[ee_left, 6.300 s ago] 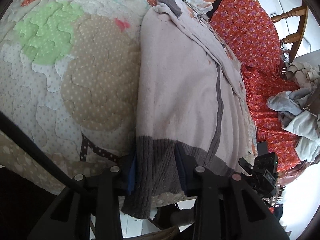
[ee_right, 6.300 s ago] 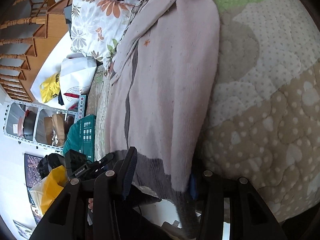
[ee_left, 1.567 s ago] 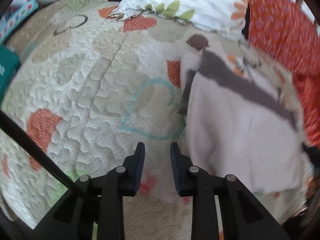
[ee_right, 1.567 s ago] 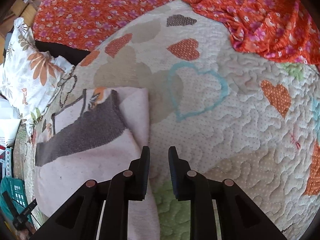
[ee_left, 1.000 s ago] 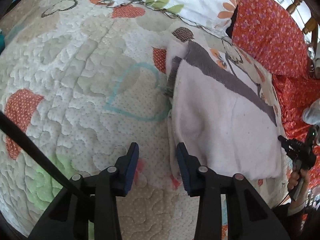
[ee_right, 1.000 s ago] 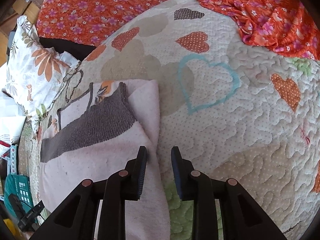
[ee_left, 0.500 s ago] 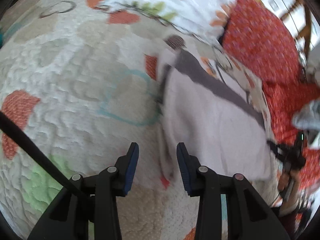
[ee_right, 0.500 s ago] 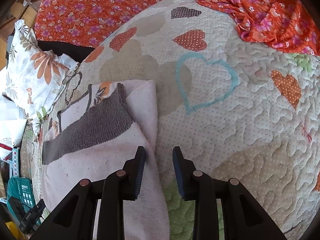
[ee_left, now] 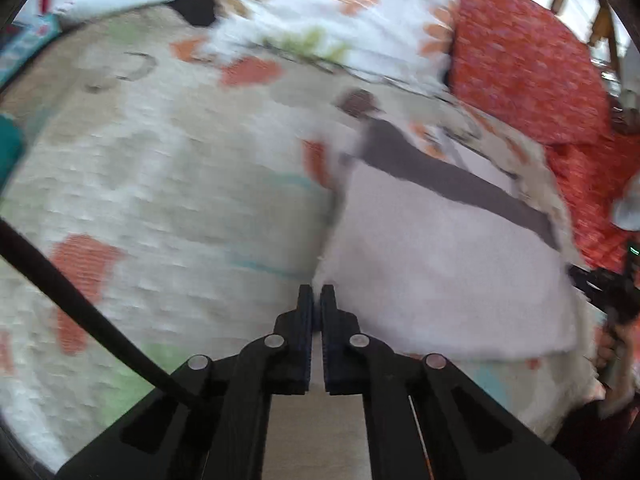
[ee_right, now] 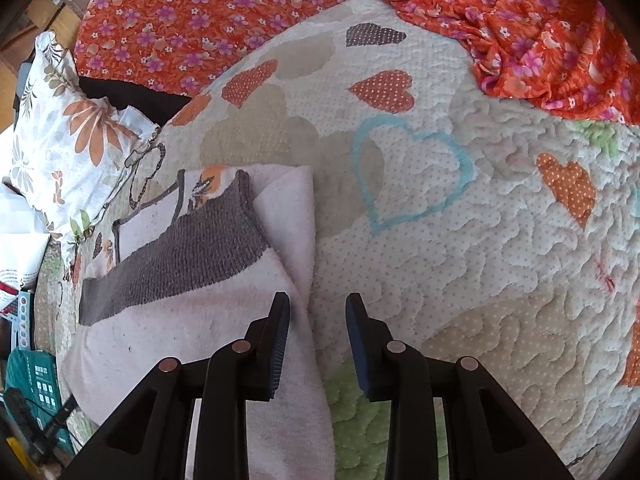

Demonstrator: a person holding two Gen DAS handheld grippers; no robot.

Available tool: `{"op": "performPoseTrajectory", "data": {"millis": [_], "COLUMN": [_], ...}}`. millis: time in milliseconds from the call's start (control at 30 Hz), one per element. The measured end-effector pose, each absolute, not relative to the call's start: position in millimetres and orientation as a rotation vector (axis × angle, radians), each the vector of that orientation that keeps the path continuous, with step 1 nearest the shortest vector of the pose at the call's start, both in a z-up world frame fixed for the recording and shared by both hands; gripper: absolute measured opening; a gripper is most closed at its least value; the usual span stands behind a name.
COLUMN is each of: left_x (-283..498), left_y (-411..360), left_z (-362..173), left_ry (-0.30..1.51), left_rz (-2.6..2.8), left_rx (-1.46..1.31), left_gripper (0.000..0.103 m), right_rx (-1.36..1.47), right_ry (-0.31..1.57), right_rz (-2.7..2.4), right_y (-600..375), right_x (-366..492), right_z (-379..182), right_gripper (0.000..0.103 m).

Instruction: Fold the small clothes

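A pale pink sweater with a grey knit band lies folded on the heart-patterned quilt. In the blurred left wrist view the sweater fills the right half, and its near left edge runs into the tips of my left gripper, whose jaws are shut on that edge. My right gripper is open over the sweater's opposite folded edge. Its left finger is above the pink cloth and its right finger above the quilt. The pads do not press on the cloth.
A floral pillow lies at the head of the bed, and orange flowered cloth is heaped along the far side. A teal box sits beside the bed. A wooden chair stands behind the orange cloth.
My left jaws have closed on the sweater's near edge and that hand has lifted slightly, which blurs its view. The right gripper has stayed where it was, still open.
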State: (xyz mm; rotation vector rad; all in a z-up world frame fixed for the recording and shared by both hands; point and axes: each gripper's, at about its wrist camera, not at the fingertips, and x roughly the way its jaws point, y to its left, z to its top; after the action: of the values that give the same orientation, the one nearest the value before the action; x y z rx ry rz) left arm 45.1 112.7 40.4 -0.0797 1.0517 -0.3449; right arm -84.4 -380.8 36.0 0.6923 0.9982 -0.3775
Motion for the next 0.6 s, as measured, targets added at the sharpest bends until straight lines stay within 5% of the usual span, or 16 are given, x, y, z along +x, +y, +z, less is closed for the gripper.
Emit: {"op": "performPoseTrajectory", "data": {"millis": [133,300,500,600], "left_x": [45.1,40.8,29.3,17.9], "left_y": [123.6,120.9,112.0,104.8], "left_z": [40.8,54.8,86.0,101.4], "left_ry": [1.010,0.926,0.736,0.628], "left_rz": [-0.233,-0.204,-0.088,-0.028], "left_rx": [-0.077,-0.139,-0.130,-0.101], "left_gripper": [0.008,0.053,0.084,0.087], "right_rx": [0.704,0.634,0.523,0.432], "right_ry": [1.000,0.957,0.865,0.835], "right_rz": [-0.377,-0.393,-0.384,-0.348], "right_y": [-382.0,-373.8,-351.9,-327.4], "right_x": [-83.5,-84.2,-91.1,-94.1], "right_z": [34.5,49.0,76.0,87.0], "right_gripper": [0.032,0.032,0.032,0.033]}}
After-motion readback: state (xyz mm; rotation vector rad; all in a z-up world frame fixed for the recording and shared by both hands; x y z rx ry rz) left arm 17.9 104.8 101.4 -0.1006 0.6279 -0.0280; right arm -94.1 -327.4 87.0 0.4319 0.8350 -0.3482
